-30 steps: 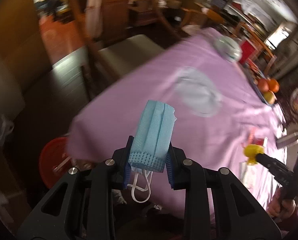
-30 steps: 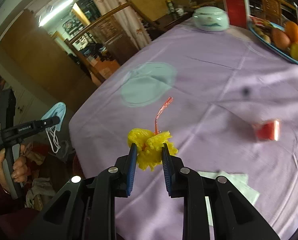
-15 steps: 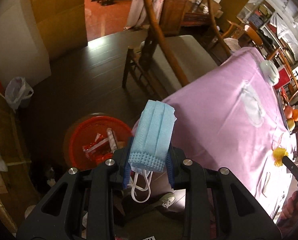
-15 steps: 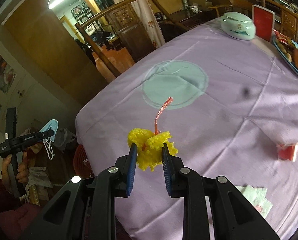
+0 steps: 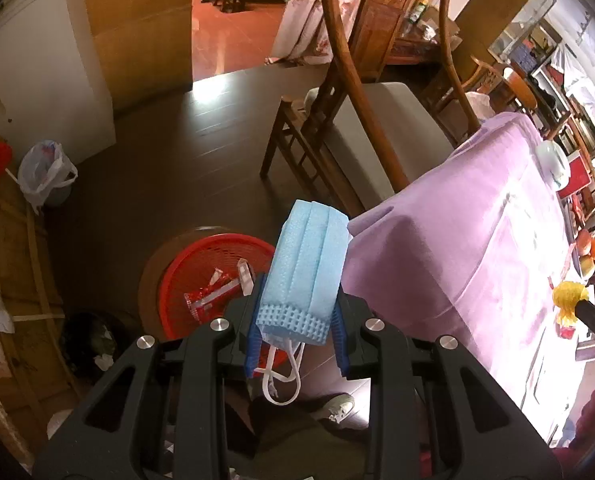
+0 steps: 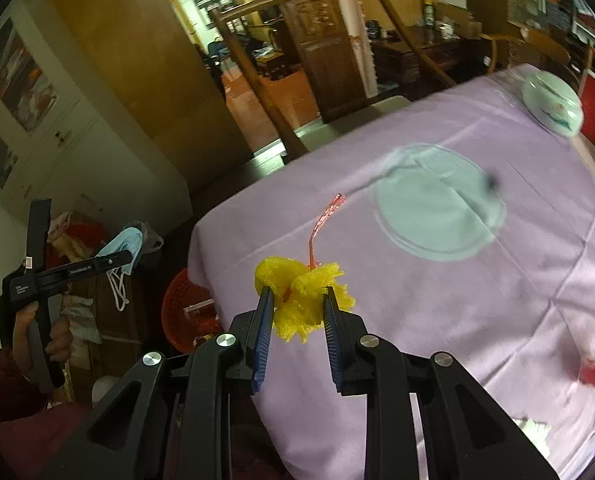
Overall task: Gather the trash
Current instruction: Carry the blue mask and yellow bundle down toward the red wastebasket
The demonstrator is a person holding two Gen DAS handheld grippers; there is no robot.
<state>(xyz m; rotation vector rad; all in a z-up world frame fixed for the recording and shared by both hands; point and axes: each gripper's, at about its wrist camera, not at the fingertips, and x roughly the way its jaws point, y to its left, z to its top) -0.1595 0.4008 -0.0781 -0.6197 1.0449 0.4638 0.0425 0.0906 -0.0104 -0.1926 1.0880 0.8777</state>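
Observation:
My left gripper [image 5: 295, 320] is shut on a folded blue face mask [image 5: 307, 256] with white ear loops hanging below. It hangs off the table's corner, above and right of a red mesh trash basket [image 5: 201, 256] on the floor that holds red and white wrappers. My right gripper [image 6: 297, 310] is shut on a crumpled yellow wrapper [image 6: 303, 292] with a red ribbon tail, held over the purple tablecloth [image 6: 457, 300] near its left edge. The left gripper and mask [image 6: 125, 244] also show in the right wrist view, with the basket [image 6: 181, 312] below them.
A wooden chair [image 5: 361, 120] with a grey cushion stands beside the table. On the cloth lie a pale green round mat [image 6: 437, 208], a lidded bowl [image 6: 553, 108], a red wrapper [image 6: 591, 372] and white paper [image 6: 531, 428]. A white plastic bag [image 5: 43, 172] sits on the dark floor.
My left gripper has swung with the mask off the table toward the floor, bringing the red basket into view below. My right gripper has moved left along the table with the yellow wrapper.

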